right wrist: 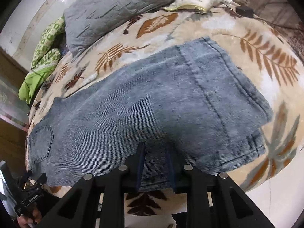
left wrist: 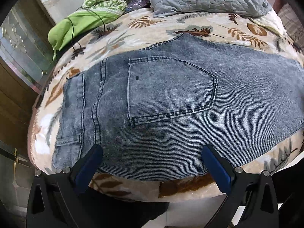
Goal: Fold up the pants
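Jeans (left wrist: 171, 102) flat on the leaf-print blanket (left wrist: 190, 24), halved lengthwise.
Left gripper (left wrist: 152, 152) wide over the near edge; right gripper (right wrist: 154, 152) narrow, empty. Pinch both layers together before lifting.

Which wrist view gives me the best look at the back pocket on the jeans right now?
The left wrist view. The back pocket sits large and centred there, stitching sharp and the whole outline visible on the jeans. In the right wrist view the same pocket is small, squeezed against the left edge and slightly blurred.
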Action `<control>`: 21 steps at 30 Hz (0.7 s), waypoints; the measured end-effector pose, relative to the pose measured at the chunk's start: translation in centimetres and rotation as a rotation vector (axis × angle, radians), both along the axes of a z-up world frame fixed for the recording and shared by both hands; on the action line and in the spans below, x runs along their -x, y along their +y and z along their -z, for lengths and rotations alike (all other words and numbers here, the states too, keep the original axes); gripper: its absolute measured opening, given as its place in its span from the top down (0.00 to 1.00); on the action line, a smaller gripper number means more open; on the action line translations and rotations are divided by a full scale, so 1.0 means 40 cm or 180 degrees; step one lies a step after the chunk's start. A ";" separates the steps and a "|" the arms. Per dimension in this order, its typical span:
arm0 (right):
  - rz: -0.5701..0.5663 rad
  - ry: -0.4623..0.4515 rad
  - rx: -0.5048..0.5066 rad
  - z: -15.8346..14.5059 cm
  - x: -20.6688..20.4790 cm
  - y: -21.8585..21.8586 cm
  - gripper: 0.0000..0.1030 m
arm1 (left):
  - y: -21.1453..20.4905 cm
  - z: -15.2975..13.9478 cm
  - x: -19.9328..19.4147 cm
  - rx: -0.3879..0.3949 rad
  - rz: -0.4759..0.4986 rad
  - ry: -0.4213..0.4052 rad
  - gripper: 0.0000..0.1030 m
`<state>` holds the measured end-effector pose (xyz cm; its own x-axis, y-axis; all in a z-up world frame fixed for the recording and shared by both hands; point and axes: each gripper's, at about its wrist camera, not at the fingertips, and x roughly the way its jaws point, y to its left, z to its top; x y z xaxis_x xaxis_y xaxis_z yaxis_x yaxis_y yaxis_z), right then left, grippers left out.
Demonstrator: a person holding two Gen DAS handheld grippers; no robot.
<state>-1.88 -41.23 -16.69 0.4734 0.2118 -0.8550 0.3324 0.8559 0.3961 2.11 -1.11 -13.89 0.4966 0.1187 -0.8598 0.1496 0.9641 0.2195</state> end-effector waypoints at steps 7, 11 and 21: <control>0.0170 -0.0051 -0.0352 0.020 0.027 -0.067 0.83 | 0.001 0.007 -0.005 0.0019 0.0014 -0.0031 0.00; 0.0217 -0.0187 -0.0134 -0.006 0.035 -0.050 0.80 | 0.003 -0.003 -0.003 0.0023 -0.0008 -0.0045 0.00; 0.0012 -0.1150 0.0393 -0.127 0.036 0.061 0.80 | -0.017 -0.119 0.043 -0.0050 0.0059 -0.0594 0.00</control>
<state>-3.31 -38.81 -11.61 0.7496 0.1153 -0.6518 0.1935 0.9035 0.3824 0.39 -1.78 -9.11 0.6496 0.1208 -0.7506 0.1224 0.9578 0.2601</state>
